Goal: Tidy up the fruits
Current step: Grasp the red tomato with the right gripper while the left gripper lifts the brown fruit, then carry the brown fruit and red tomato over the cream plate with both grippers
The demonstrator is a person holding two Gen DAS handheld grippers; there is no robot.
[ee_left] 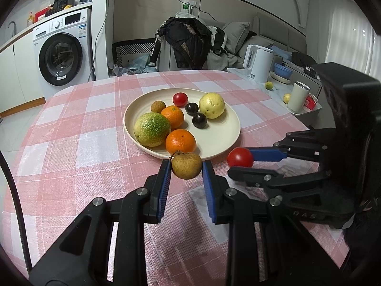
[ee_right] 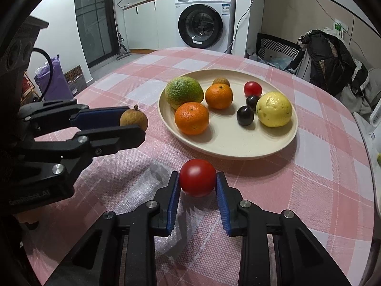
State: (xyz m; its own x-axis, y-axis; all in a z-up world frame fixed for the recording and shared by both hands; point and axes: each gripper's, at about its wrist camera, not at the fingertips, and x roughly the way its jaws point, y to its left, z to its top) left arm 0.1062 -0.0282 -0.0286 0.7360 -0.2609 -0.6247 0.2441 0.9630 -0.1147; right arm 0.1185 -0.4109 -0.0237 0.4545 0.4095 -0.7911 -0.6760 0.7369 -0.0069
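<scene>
Pink checked tablecloth [ee_left: 83, 124] at frame bottom under my 2 grippers, left gripper [ee_left: 187, 166] pinching a brown longan [ee_left: 187, 168], right gripper [ee_right: 197, 181] pinching a red tomato [ee_right: 197, 177].

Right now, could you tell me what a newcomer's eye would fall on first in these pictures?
Probably the cream plate at mid-table on the pink checked cloth, loaded with bright fruit: two oranges, a green citrus, a yellow fruit. Next, just in front of it, the left gripper pinches a small brown fruit while the right gripper clamps a red tomato.

Even indoor light, sharp, fisheye-bent edges
</scene>
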